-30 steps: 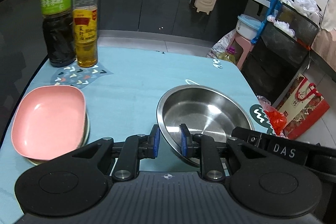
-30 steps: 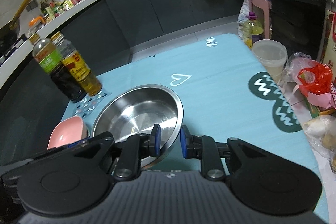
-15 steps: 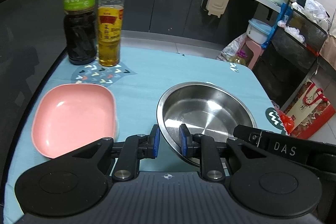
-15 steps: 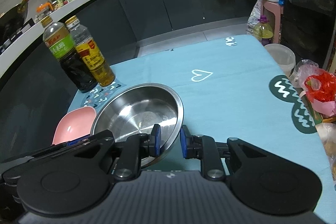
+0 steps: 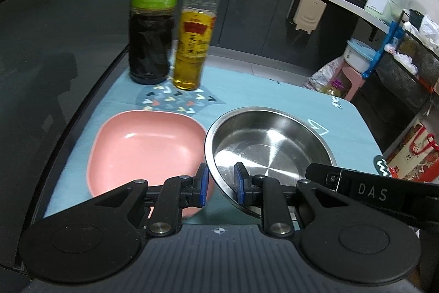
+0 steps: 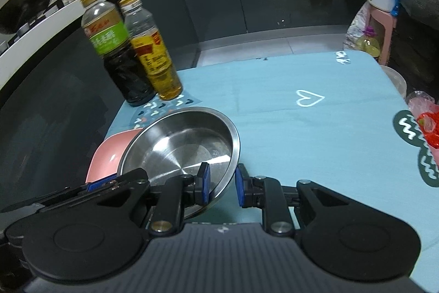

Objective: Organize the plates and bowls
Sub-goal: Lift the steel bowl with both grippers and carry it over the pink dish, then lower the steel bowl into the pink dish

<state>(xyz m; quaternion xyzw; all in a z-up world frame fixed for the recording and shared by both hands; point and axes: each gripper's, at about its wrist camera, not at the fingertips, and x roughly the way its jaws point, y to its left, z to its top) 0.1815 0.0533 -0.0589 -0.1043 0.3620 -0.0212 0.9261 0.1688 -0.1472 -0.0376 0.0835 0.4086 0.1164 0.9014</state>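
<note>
A round steel bowl (image 5: 270,144) hangs tilted just above the blue tablecloth (image 6: 315,133), held from both sides. My left gripper (image 5: 221,184) is shut on its near left rim. My right gripper (image 6: 222,187) is shut on its near right rim, and its black body shows in the left wrist view at the bowl's right. A pink square plate (image 5: 145,150) lies on the cloth to the left. The steel bowl (image 6: 186,147) overlaps the pink plate's (image 6: 109,153) right edge and hides most of it in the right wrist view.
A dark sauce bottle (image 5: 152,26) and a yellow oil bottle (image 5: 196,37) stand close behind the pink plate. The table's left edge runs beside the plate. A red plastic bag (image 6: 428,128) and a clear tub (image 6: 395,76) sit at the right edge.
Both grippers have carried the steel bowl to the left, towards the pink plate and the bottles. The bowl's left rim now reaches over the plate's right edge.
</note>
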